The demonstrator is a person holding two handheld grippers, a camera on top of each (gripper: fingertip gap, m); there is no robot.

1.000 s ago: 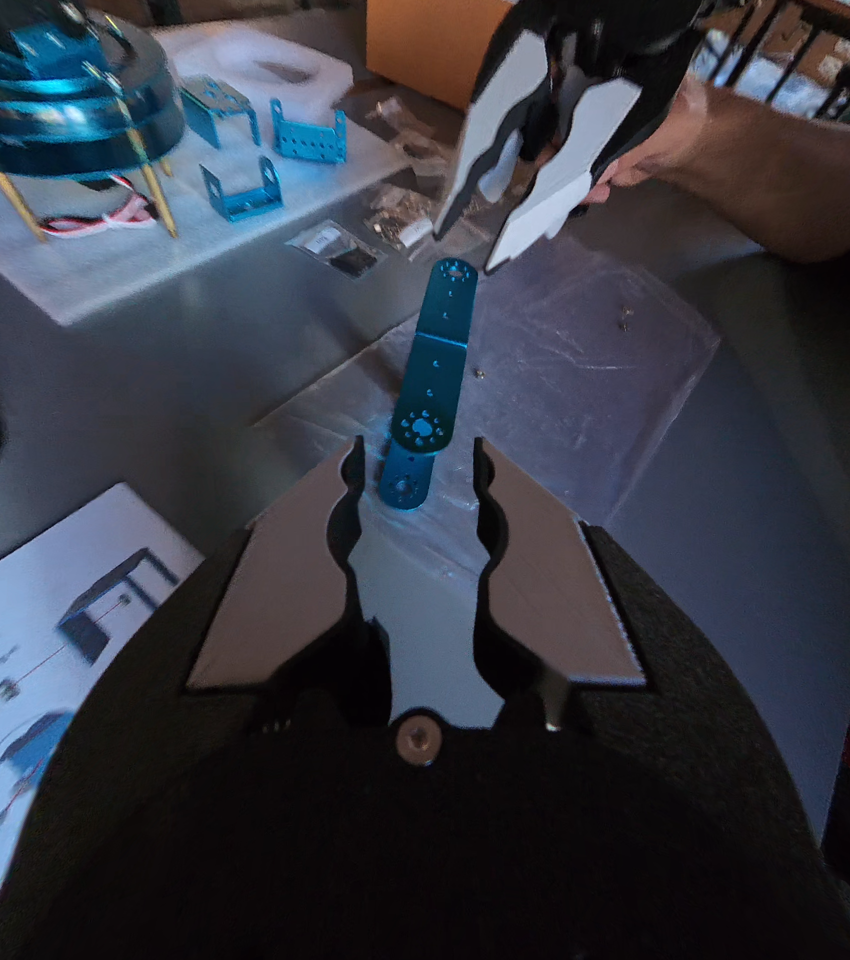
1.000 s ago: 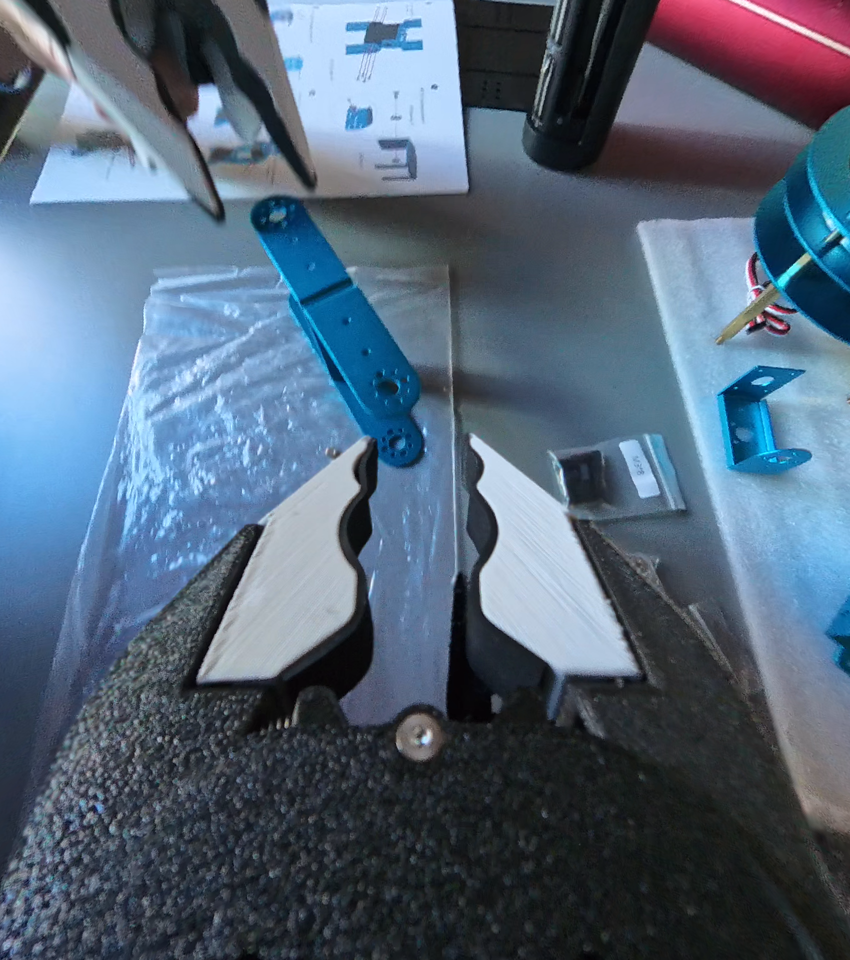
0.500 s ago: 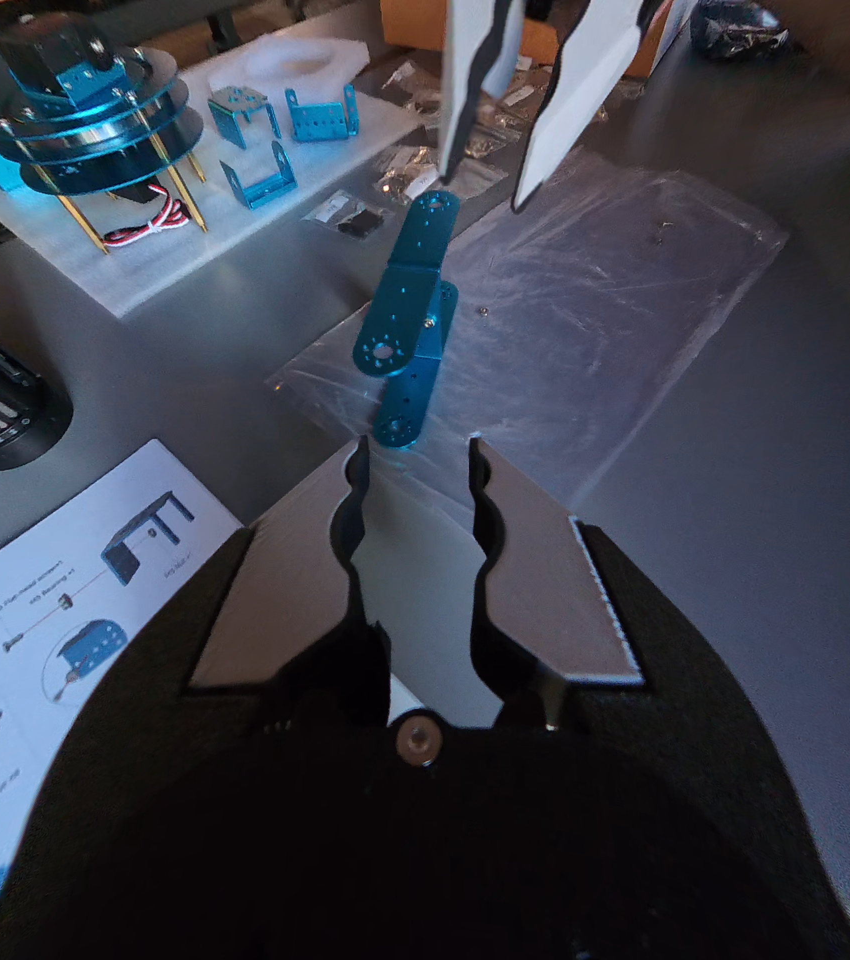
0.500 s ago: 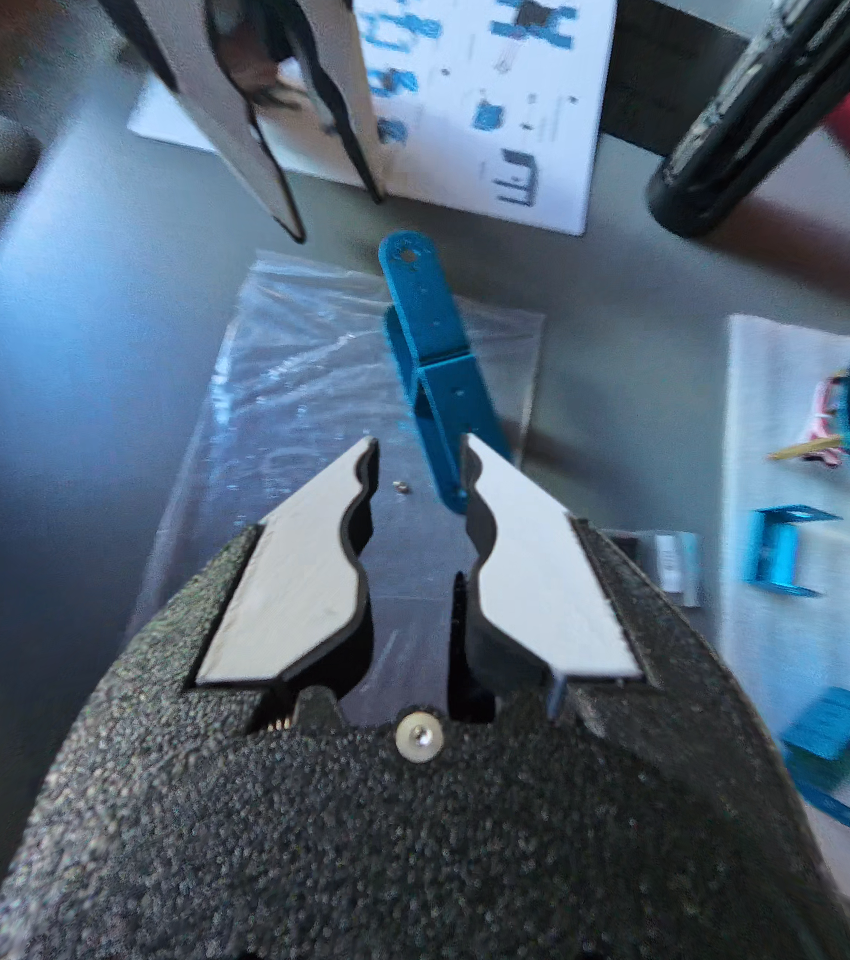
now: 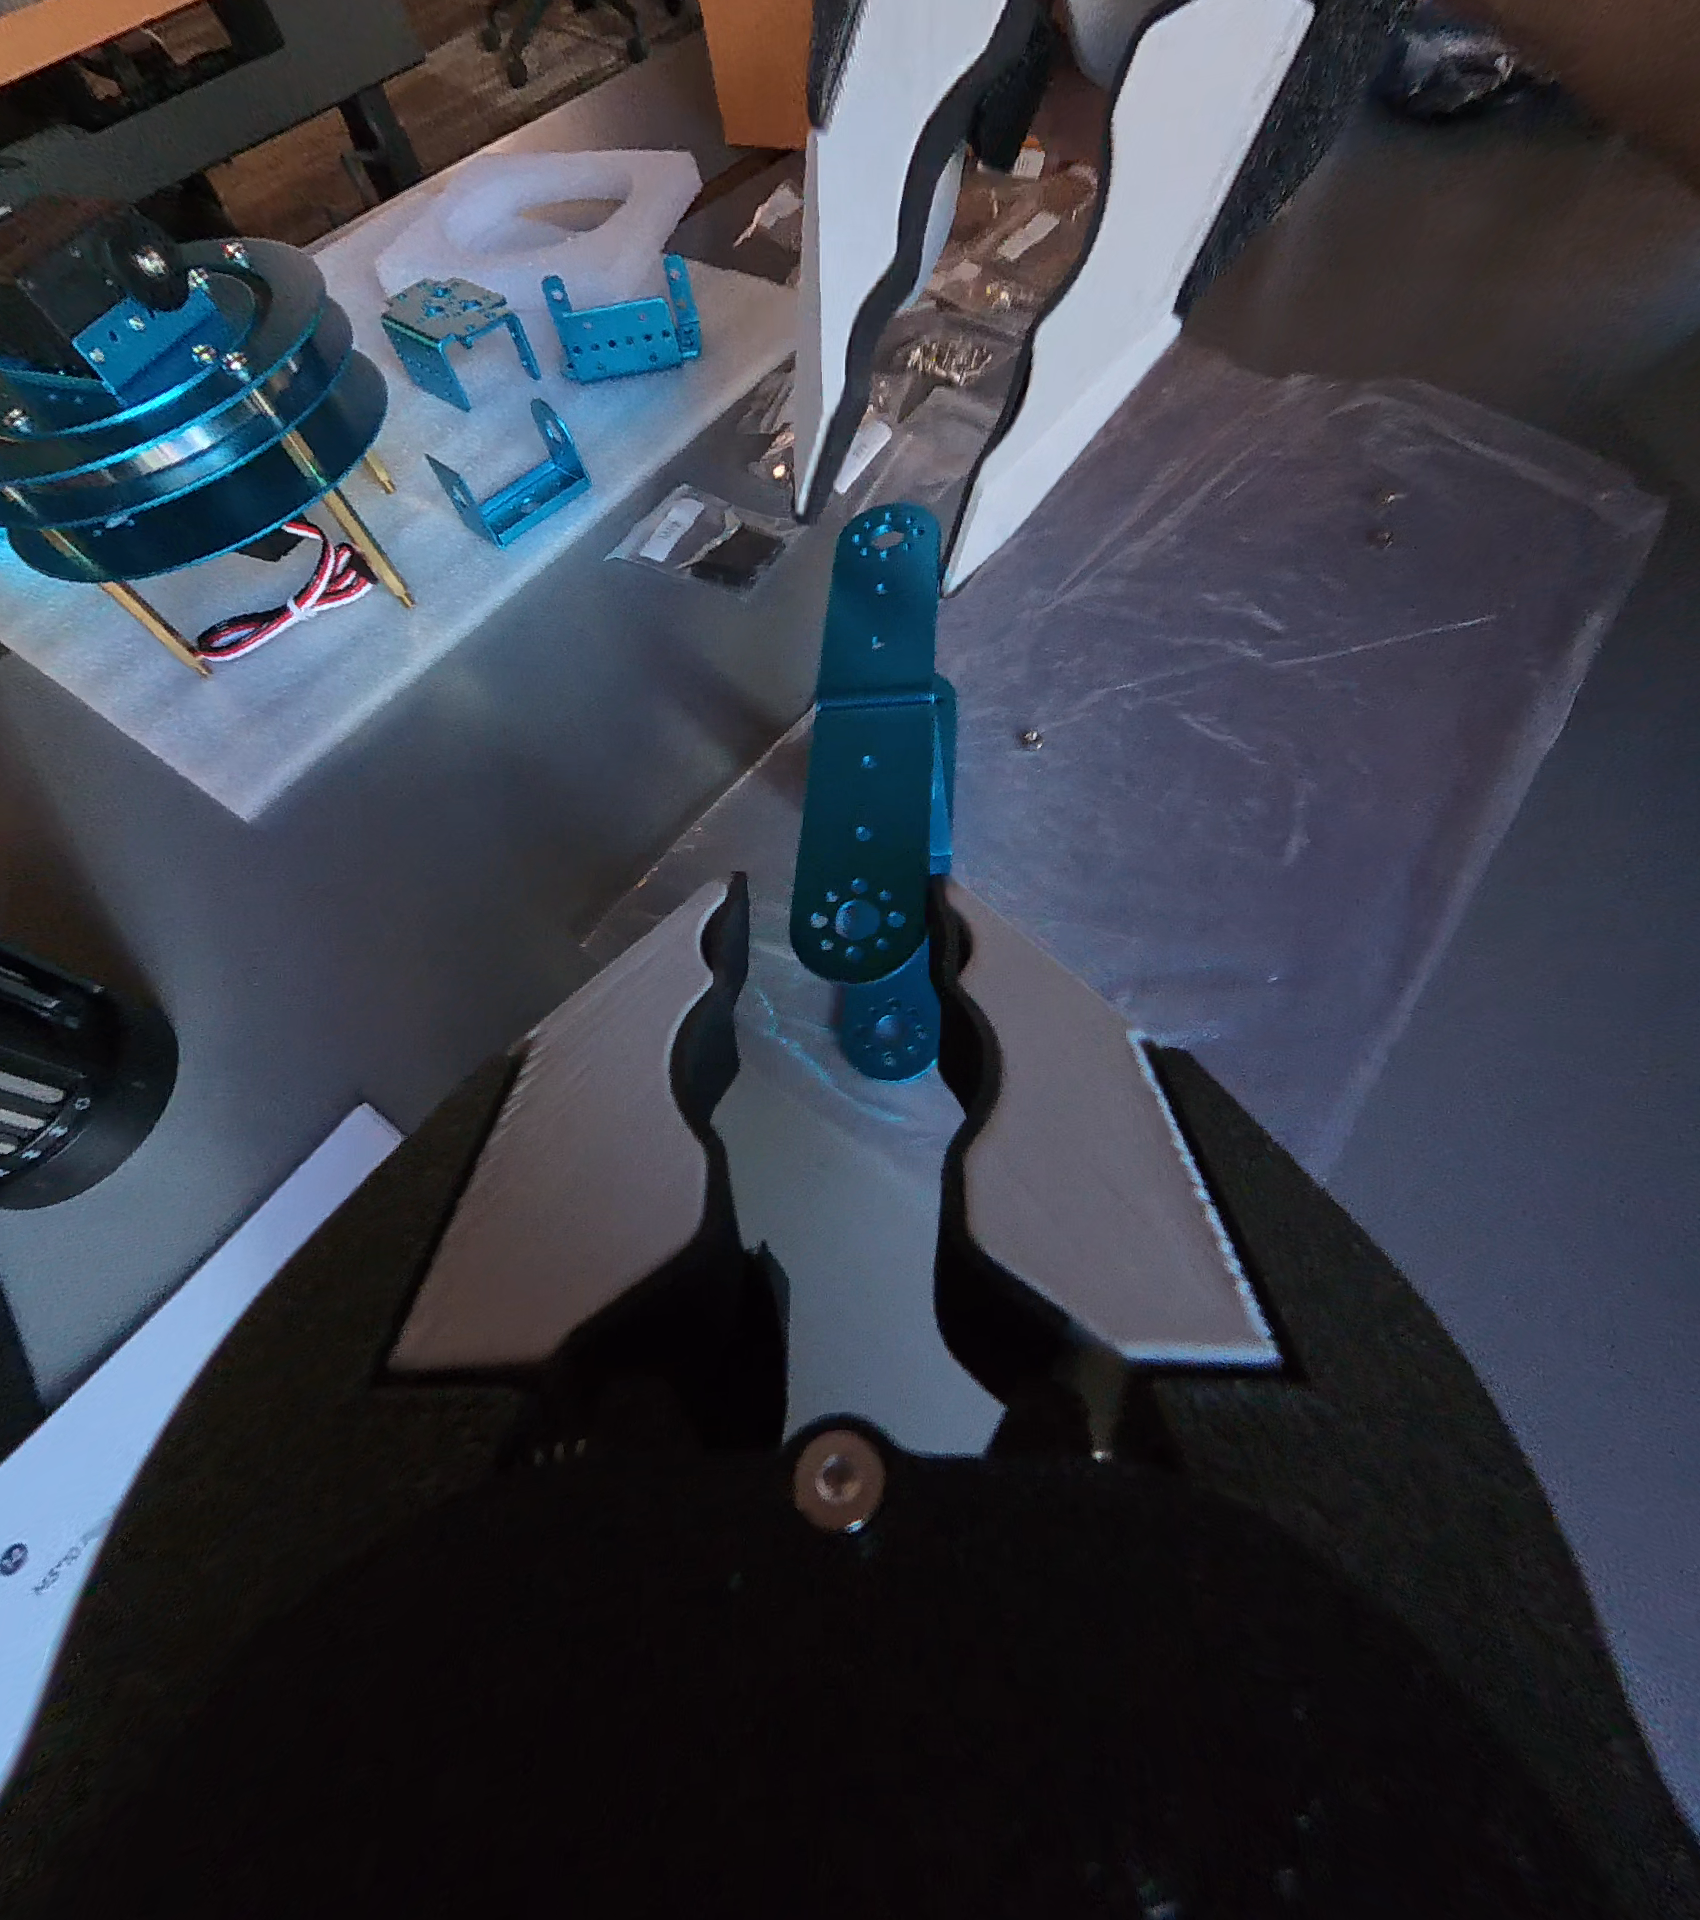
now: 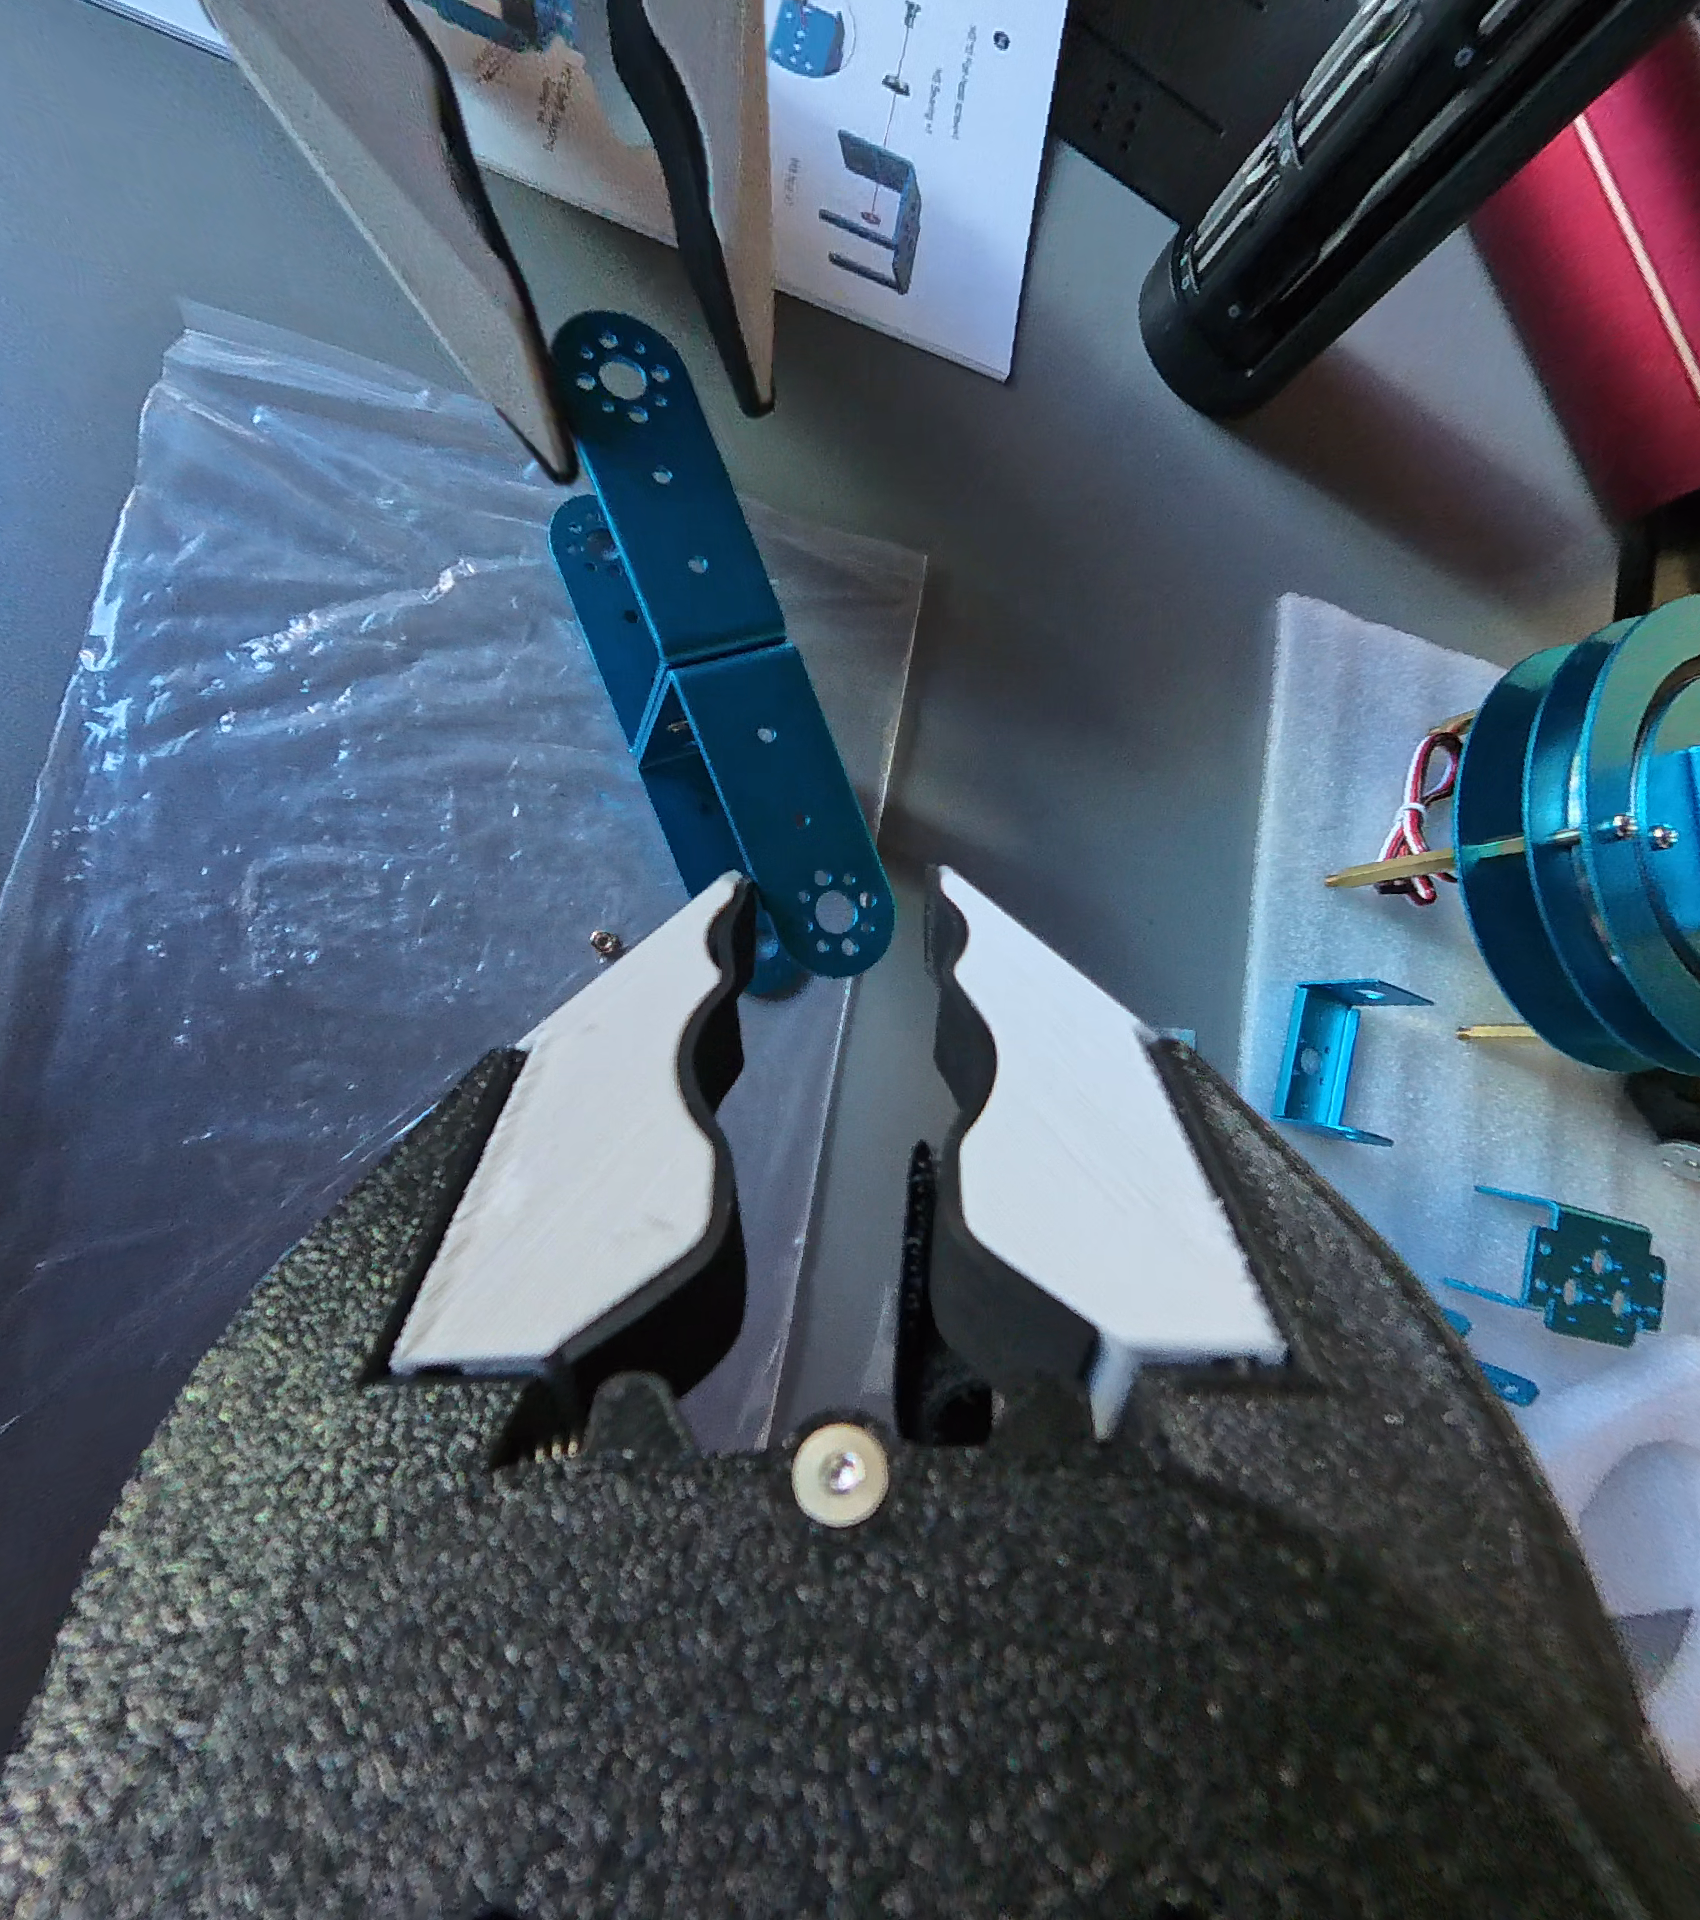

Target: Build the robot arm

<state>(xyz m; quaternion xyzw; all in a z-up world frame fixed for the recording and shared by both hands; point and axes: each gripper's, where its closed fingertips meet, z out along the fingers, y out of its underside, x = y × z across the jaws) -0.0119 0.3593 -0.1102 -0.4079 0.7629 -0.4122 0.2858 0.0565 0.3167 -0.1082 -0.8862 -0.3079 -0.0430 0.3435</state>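
Bracket (image 5: 872, 769), long and blue, lies on clear plastic bag (image 5: 1241, 727) between both spread, empty grippers: left gripper (image 5: 841, 894) at 6 o'clock, right gripper (image 6: 841, 883) at 12; its lower arm is mostly hidden.

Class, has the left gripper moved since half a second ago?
Yes: the left gripper went forward over the plastic bag's near edge; the blue bracket's end now sits between its jaws.

Left gripper (image 5: 841, 904) is showing a matte black rounded body, two pale grey wedge fingers (image 5: 576, 1153) edged with wavy black pads, and a silver screw (image 5: 838, 1481) sitting centred at the finger base. Right gripper (image 6: 838, 899) is showing a pebbled black textured shell, white ridged fingers (image 6: 1085, 1153) with the same scalloped black lining, and a matching silver screw (image 6: 841, 1475).
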